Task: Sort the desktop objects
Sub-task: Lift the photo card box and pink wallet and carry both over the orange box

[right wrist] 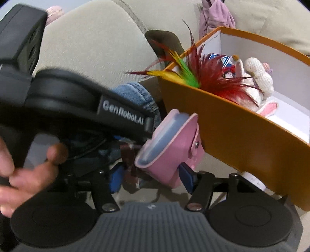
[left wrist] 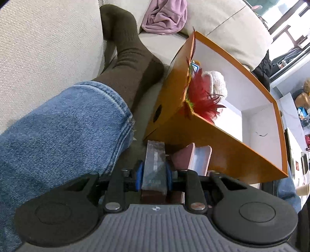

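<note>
- The left gripper (left wrist: 154,175) is clamping a grey-and-brown flat packet (left wrist: 154,166) between its blue pads (left wrist: 139,175), the packet standing upright between them.
- The right gripper (right wrist: 153,177) is spread wide around a pink case (right wrist: 170,149) with a bluish clear window, its blue pads (right wrist: 187,177) sitting on either side of the case; whether they are pressing on it cannot be told.
- In the right wrist view, the left gripper's black body is crossing in front, a bare hand (right wrist: 23,174) gripping its handle, and the packet is touching the pink case's side.
- Just beyond both grippers, an orange box (right wrist: 242,135) with white inner walls is resting on a beige sofa (left wrist: 44,48).
- Inside the box, red, yellow and green feathers (right wrist: 203,77) are poking over the rim beside a white knitted toy (right wrist: 259,77) and a blue card.
- A jeans-clad leg (left wrist: 64,124) in a dark olive sock (left wrist: 127,58) is lying beside the box; a lilac cloth (left wrist: 166,15) is lying farther back.
</note>
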Motion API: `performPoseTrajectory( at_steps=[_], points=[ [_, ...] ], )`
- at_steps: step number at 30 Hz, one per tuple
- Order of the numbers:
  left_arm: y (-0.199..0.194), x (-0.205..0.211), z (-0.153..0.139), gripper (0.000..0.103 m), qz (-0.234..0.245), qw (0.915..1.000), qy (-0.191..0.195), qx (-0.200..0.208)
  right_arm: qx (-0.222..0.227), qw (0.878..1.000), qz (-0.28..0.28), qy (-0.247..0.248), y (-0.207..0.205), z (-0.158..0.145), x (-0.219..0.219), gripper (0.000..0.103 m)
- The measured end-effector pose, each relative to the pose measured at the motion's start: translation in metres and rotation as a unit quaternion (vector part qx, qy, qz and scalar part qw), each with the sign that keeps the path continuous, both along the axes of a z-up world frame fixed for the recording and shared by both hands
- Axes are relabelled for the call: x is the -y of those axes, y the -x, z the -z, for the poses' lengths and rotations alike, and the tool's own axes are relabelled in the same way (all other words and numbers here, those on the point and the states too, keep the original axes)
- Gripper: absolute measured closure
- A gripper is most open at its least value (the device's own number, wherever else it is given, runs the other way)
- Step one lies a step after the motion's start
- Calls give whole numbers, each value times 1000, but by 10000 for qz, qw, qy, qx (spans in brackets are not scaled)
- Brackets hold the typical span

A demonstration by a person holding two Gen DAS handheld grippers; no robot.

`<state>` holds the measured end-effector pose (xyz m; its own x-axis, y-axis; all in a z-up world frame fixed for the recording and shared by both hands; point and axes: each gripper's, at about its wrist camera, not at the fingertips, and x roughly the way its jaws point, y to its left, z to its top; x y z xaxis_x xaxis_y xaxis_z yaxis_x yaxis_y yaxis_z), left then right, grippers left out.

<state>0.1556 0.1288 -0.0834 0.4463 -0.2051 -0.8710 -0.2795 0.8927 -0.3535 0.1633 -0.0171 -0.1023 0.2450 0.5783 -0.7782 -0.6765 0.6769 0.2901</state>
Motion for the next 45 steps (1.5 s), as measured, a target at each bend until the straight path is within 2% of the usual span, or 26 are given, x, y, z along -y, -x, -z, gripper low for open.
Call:
performPoseTrajectory(
  at_steps=[2,5,11,14,15,18,21,26,29,32,34,36,38,40,45],
  points=[
    [4,-1,-2,76,46,10000,23,61,-121,9998,64,-123,-4,-1,5,43],
    [13,-2,-3,70,95,9998,120,95,-237,9993,137,-255,-8,-2,9,45],
    [29,5,-2,68,178,9995,-98,251,-148,9994,169,-245,-1,-2,11,49],
    [28,16,-1,77,317,9985,-327,310,-21,9997,208,-156,3,-5,17,50],
    [27,19,-3,77,347,9981,-389,338,101,9997,228,-72,5,-6,19,54],
    [26,22,-8,77,417,9968,-534,414,176,9995,237,-101,10,-13,32,54],
    [23,29,-16,78,439,9937,-800,651,17,9981,473,-404,10,-24,50,54],
    [21,34,-28,77,650,9905,-963,737,-627,9882,994,-981,-8,-25,62,53],
    [18,43,-31,77,872,9850,-1261,790,-754,9865,1106,-945,-14,-22,54,53],
    [12,49,-24,77,1049,9813,-1464,683,-747,9868,1248,-709,-19,-14,46,68],
    [8,49,-17,77,1023,9807,-1533,658,-795,9853,1353,-673,-24,-10,46,71],
    [8,51,-13,77,1022,9779,-1644,788,-674,9863,1401,-544,-24,-9,47,79],
    [9,58,-12,77,1129,9735,-1784,880,-626,9874,1358,-514,-24,-9,51,82],
    [13,59,-16,77,1118,9731,-1798,904,-616,9880,1309,-540,-21,-12,56,83],
    [35,58,-47,77,1122,9751,-1556,1115,-343,9897,1184,-733,-4,-37,75,84]
  ],
)
